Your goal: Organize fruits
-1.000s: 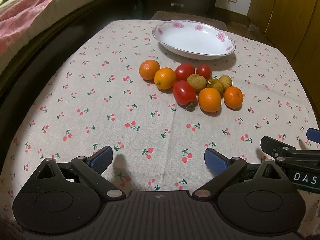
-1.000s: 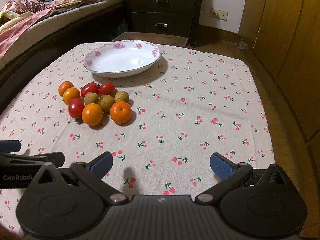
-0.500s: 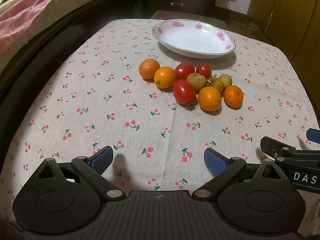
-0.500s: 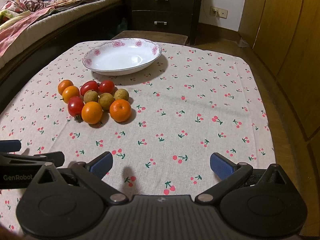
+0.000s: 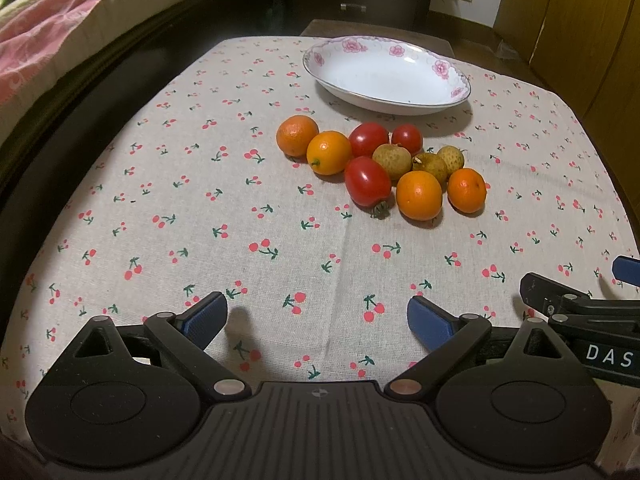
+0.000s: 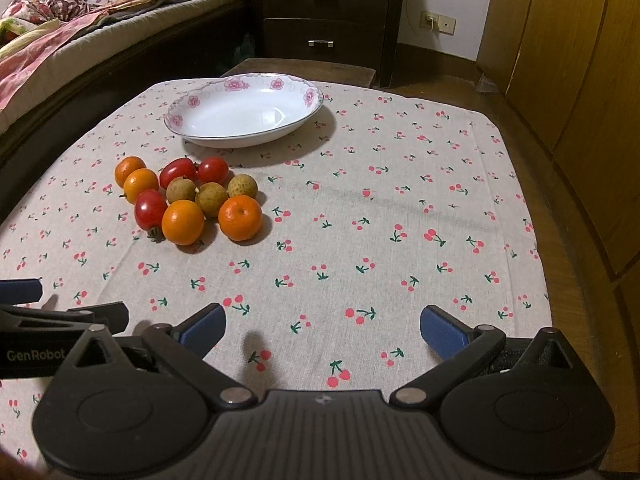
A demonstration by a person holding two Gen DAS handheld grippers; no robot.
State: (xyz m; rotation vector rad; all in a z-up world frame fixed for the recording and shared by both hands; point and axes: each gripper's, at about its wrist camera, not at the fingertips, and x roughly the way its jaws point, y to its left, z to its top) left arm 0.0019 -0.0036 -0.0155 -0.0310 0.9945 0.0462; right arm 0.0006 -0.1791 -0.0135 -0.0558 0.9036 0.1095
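A cluster of fruit lies on the cherry-print tablecloth (image 5: 200, 200): several oranges (image 5: 419, 195) (image 6: 240, 217), three red tomatoes (image 5: 367, 181) (image 6: 150, 209) and three brownish longans (image 5: 391, 156) (image 6: 211, 199). Behind the cluster stands an empty white bowl (image 5: 448, 94) (image 6: 304, 118) with pink flowers on its rim. My left gripper (image 5: 318, 318) hovers open near the table's front edge, well short of the fruit. My right gripper (image 6: 322, 326) is open too, to the right of the fruit, nothing between its fingers.
A bed with pink bedding (image 5: 60, 28) runs along the left side. A dark dresser (image 6: 328, 20) stands behind the table and wooden cabinets (image 6: 580, 80) line the right. The other gripper's arm shows at each view's lower edge (image 5: 580, 312) (image 6: 40, 320).
Both grippers have drifted slightly; the fruit and bowl sit a little lower and closer in the views. Both stay open and nothing on the table has moved.
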